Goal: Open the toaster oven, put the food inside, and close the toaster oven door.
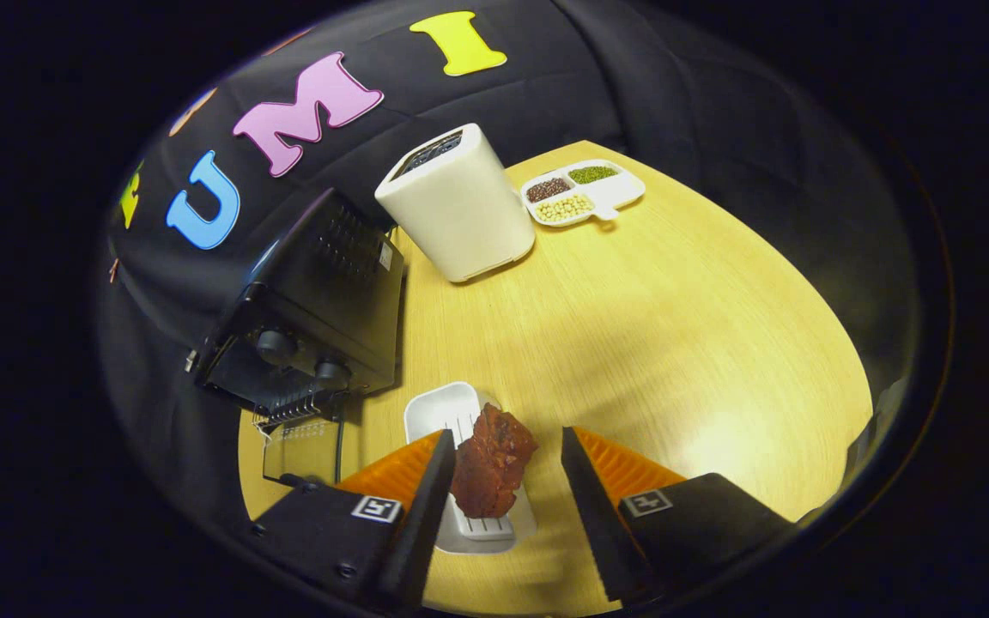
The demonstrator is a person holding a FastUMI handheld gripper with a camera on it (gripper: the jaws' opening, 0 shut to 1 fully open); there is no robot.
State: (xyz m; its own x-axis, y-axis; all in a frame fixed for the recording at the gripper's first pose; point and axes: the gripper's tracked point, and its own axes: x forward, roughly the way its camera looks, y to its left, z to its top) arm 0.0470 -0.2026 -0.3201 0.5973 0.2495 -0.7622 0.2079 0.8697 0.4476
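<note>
A reddish-brown piece of meat [490, 468] rests on a small white ribbed tray [445, 406] on the wooden table. My gripper [507, 436] is open, its fingers straddling the meat. The left finger [434, 481] is right against the meat's side, and the right finger [585, 481] stands well apart from it. The black toaster oven [314, 292] sits to the left beyond the fingers, with two knobs on its front. Its glass door [301, 446] hangs open and lies low over the table, just left of the tray.
A tall white appliance [460, 206] stands behind the oven. A white divided dish [582, 193] of beans lies further back. The wooden table [675, 343] stretches bare to the right, ending at the black cloth wall.
</note>
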